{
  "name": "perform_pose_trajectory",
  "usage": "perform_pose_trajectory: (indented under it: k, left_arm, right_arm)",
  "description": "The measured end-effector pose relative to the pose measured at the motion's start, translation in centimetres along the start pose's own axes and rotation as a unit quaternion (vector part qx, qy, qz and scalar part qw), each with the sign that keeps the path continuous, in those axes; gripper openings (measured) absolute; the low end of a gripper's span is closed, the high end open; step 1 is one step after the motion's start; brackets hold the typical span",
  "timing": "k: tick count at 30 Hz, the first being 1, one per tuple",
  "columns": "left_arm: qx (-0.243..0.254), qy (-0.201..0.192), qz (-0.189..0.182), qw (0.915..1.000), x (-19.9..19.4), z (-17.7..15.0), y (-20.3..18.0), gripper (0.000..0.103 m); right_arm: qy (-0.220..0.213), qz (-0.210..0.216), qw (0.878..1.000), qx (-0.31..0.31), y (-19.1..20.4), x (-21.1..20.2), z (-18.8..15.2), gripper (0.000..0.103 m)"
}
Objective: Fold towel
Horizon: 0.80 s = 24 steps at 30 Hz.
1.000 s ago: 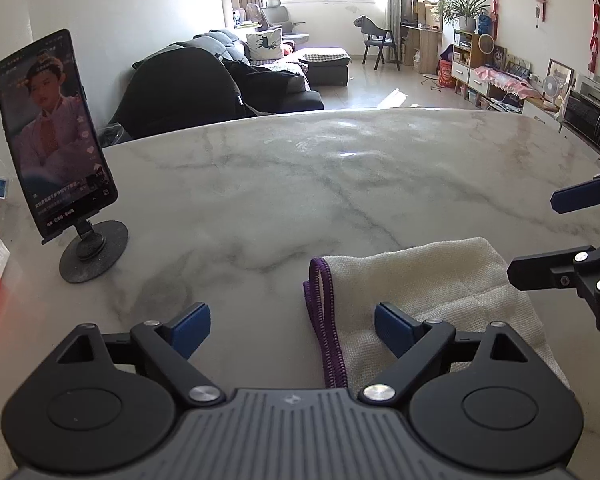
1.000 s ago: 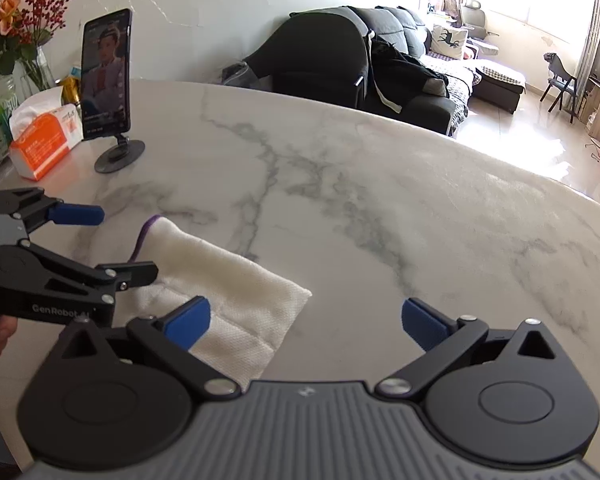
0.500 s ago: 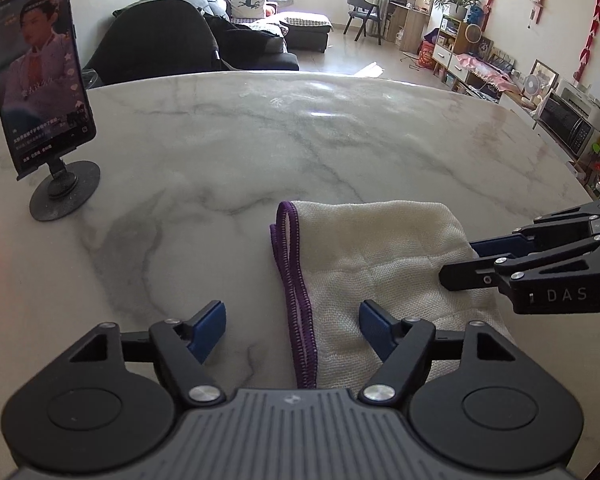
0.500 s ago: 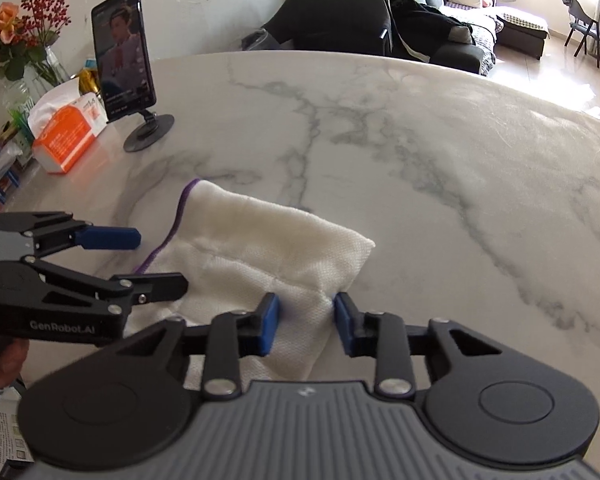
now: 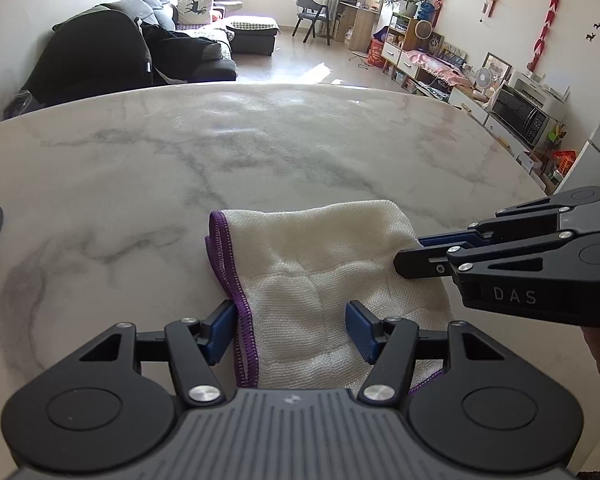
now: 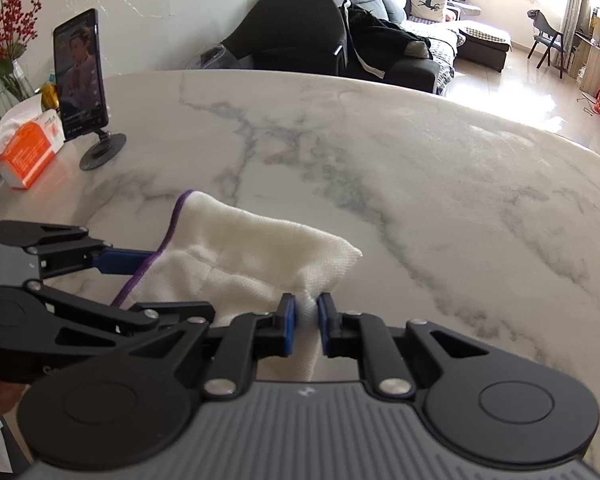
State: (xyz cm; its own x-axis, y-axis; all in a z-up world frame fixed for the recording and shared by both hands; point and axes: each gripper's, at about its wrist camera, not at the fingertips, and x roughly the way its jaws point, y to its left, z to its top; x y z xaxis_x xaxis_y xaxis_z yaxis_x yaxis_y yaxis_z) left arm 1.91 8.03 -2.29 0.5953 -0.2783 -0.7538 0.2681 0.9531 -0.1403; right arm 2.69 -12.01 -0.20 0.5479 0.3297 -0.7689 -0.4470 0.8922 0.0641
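A white towel (image 5: 312,256) with a purple hem lies folded on the marble table (image 5: 260,148). My left gripper (image 5: 292,332) straddles its near left part: one blue pad sits just outside the purple hem, the other rests on the cloth, with a wide gap between them. In the right wrist view the towel (image 6: 252,248) fills the lower middle, and the left gripper (image 6: 180,284) reaches in from the left. My right gripper (image 6: 308,316) is closing on a pinch of cloth at the towel's near right edge, bunched between its pads. In the left wrist view the right gripper (image 5: 410,254) comes in from the right.
A phone on a round stand (image 6: 80,76) and an orange tissue box (image 6: 28,148) stand at the table's left side, with a flower vase (image 6: 4,40) behind them. A person's hand (image 6: 0,396) shows at the lower left. A dark sofa (image 6: 340,36) stands beyond the table.
Both grippers came down and forward onto the towel. The right jaws went from wide open to pinching the towel's right edge. The left jaws narrowed around the purple-hemmed side.
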Motion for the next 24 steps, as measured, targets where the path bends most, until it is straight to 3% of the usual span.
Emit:
perform_pose_trajectory:
  k: [9,13,14,19,24]
  left_arm:
    - [0.001,0.001,0.005,1.0000,2.5,2.3,-2.3,0.061]
    - [-0.001,-0.001,0.013,0.9999,3.4,3.1,-2.7,0.061]
    - [0.000,-0.002,0.019,0.9998,3.6,3.3,-2.8,0.061]
    - [0.017,-0.006,0.061,0.9980,3.3,3.4,-3.3,0.071]
    - [0.029,-0.013,0.091,0.9953,2.1,3.0,-3.0,0.073]
  right_arm:
    - [-0.002,-0.028,1.000,0.014,-2.9,0.5,1.0,0.015]
    - [-0.001,-0.036,0.999,0.023,-3.8,0.9,1.3,0.020]
    - [0.001,-0.038,0.999,0.026,-4.1,1.1,1.4,0.024]
    - [-0.002,-0.053,0.998,0.031,-4.3,0.5,1.2,0.060]
    - [-0.011,-0.048,0.999,0.021,-3.8,-0.8,0.7,0.070]
